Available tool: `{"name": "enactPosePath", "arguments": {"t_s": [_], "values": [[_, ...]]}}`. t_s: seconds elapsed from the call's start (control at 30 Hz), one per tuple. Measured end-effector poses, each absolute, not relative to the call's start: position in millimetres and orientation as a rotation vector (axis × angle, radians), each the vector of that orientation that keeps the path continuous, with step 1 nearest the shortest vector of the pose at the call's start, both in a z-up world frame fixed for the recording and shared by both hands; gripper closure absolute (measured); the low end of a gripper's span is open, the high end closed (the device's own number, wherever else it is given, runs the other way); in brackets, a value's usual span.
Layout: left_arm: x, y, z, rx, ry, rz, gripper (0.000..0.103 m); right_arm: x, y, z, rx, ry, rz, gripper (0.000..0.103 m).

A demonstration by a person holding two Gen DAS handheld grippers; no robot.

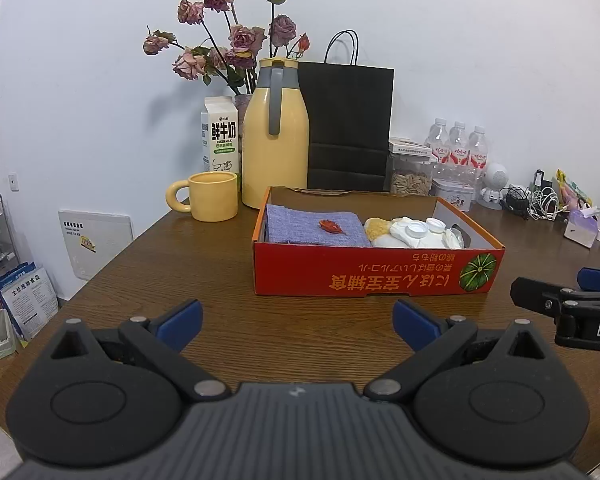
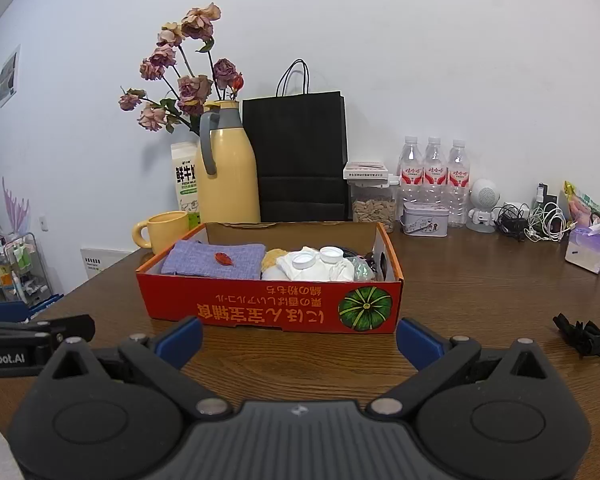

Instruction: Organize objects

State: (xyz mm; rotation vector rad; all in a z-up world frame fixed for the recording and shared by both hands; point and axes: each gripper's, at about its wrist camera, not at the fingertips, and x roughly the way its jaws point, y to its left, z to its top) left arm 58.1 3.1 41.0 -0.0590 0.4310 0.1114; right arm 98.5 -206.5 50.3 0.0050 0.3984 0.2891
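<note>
red box (image 2: 268,312) on table (image 2: 480,300): purple cloth (image 2: 204,258), two white caps (image 2: 318,257) inside; left gripper (image 1: 298,322) and right gripper (image 2: 300,338) before it, jaws spread, empty.

thermos: a yellow thermos (image 2: 228,176) with a grey handle is standing at the back of the table (image 2: 480,280), serving as the landmark here.
mug: a yellow mug (image 2: 168,232) is sitting just in front of the thermos, to its left.
milk carton: a milk carton (image 2: 185,180) is standing just left of the thermos (partly hidden by it).
roses: dried roses (image 2: 180,80) are rising behind the thermos.
paper bag: a black paper bag (image 2: 300,156) is leaning just right of the thermos.
water bottles: three water bottles (image 2: 434,172) are standing well to the right of the thermos.
</note>
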Motion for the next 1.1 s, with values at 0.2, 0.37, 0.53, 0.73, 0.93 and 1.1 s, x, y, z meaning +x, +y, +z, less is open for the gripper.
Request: {"name": "enactPosePath", "arguments": {"t_s": [0.2,0.37,0.53,0.73,0.93,1.1], "values": [[57.9,2.9,40.9,-0.059,0.431,0.113,0.000,98.3,-206.4,50.3,0.005,0.398,0.289,0.000],[57.8,2.8,40.8,-0.059,0.430,0.111,0.000,98.2,-206.4,50.3,0.004,0.399,0.290,0.000],[57.4,3.0,41.0,-0.059,0.429,0.111,0.000,97.4,-207.8,51.4,0.006,0.396,0.290,0.000],[57.2,3.3,41.8,-0.058,0.429,0.115,0.000,97.1,-208.2,51.5,0.003,0.397,0.291,0.000],[56.9,3.4,42.9,-0.056,0.429,0.114,0.000,96.7,-207.0,51.3,-0.001,0.395,0.291,0.000],[55.5,1.5,42.7,-0.055,0.436,0.123,0.000,96.8,-207.4,51.4,-0.001,0.396,0.291,0.000]]}}
